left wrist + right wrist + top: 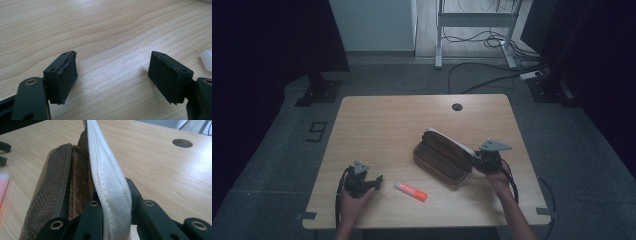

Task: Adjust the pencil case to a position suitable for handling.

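The brown fabric pencil case (443, 161) lies open right of the middle of the light wooden table (382, 125). My right gripper (113, 207) clamps its white canvas lid (105, 170) upright. If the jaws slacken, I judge the lid will flop shut. My left gripper (112, 75) rests with jaws wide apart and empty near the orange-and-white tube (411, 191), which I could nudge away.

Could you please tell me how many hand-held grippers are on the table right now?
2: the left hand-held gripper rests near the front left, beside the marker; the right hand-held gripper grips the pencil case's white lid.
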Action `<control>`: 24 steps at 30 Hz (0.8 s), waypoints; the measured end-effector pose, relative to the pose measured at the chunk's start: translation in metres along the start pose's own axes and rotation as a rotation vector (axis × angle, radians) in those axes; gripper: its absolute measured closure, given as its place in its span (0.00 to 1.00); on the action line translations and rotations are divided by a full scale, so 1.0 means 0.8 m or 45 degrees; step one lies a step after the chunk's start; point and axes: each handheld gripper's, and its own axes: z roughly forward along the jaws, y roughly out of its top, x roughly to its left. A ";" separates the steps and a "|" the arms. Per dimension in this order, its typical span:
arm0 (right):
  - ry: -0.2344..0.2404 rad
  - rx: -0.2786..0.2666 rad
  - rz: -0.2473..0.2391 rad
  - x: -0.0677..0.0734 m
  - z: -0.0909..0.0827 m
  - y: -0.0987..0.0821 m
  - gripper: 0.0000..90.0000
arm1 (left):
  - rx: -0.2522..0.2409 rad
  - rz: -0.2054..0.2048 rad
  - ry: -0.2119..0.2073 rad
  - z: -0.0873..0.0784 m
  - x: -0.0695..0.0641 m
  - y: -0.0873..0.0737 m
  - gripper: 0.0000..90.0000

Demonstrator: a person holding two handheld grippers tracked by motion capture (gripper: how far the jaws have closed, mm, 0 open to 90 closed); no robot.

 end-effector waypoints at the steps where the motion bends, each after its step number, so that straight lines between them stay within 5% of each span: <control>1: 0.002 0.000 -0.008 0.000 -0.001 0.000 0.86 | 0.000 0.000 0.000 0.000 0.000 0.000 0.25; 10: -0.014 -0.011 -0.006 -0.002 -0.003 0.000 0.78 | 0.000 0.000 0.000 0.000 0.000 0.000 0.25; 17: -0.057 -0.002 -0.037 0.003 -0.004 -0.003 0.61 | 0.000 0.000 0.000 0.000 0.000 0.000 0.25; 24: -0.152 -0.059 0.004 0.009 -0.019 0.003 0.40 | 0.000 0.000 0.000 0.000 0.000 0.000 0.25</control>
